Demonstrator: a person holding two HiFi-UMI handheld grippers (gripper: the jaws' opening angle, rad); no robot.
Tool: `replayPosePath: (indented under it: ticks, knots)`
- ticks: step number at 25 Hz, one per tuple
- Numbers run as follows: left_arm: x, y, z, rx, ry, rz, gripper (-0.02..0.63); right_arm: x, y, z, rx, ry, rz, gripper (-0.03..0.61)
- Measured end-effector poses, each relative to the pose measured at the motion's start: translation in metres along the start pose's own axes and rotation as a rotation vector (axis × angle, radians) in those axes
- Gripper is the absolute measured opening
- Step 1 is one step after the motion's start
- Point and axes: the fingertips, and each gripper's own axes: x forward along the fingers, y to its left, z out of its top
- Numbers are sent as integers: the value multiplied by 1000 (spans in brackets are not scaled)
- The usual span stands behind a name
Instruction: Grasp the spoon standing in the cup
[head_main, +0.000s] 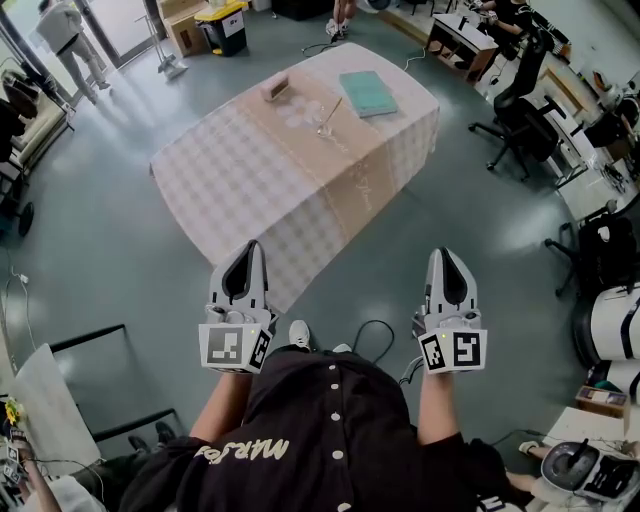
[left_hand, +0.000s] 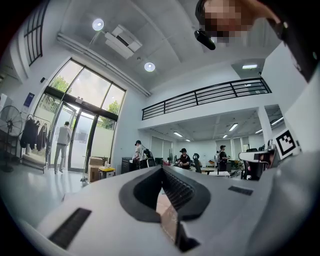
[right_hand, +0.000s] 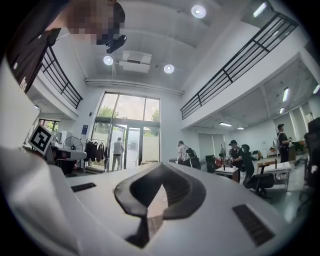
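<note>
My left claw (head_main: 250, 255), right claw (head_main: 444, 258) both closed, empty, well short of table (head_main: 230, 180). Spoon (head_main: 333, 110) in cup (head_main: 324, 130) looked light, stiff, slippery; judged upper handle best hold.

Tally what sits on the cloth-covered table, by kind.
Spoon: 1
Clear cup: 1
Teal flat pad: 1
Small brown box: 1
Total: 4

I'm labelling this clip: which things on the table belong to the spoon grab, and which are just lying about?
Job: metal spoon; clear glass cup holding it.
Lying about: flat teal pad; small brown box.
</note>
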Motion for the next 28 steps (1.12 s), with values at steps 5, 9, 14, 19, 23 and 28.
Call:
replayPosePath:
  ticks: [5,9,14,19,23,28]
  knots:
    - [1,1,-2,1,-1,-1,11,1,3,-1,3,-11,7,2]
    - [0,2,-3,-1,2,-1,11,2,7,-1,-3,-18,11,2]
    - [-2,3,-2,-1,-2,0,11,2,11,0,-1,-19,25,21]
    - [0,7,-2,-3,-1,0,11,6,14,0,-5,-15,31,56]
    - [0,9,-3,-5,-1,-3,11,8,17,-2,-8,-10,37,84]
    - [2,14,1,-5,-4,0,11,12,20,-1,-2,-3,35,115]
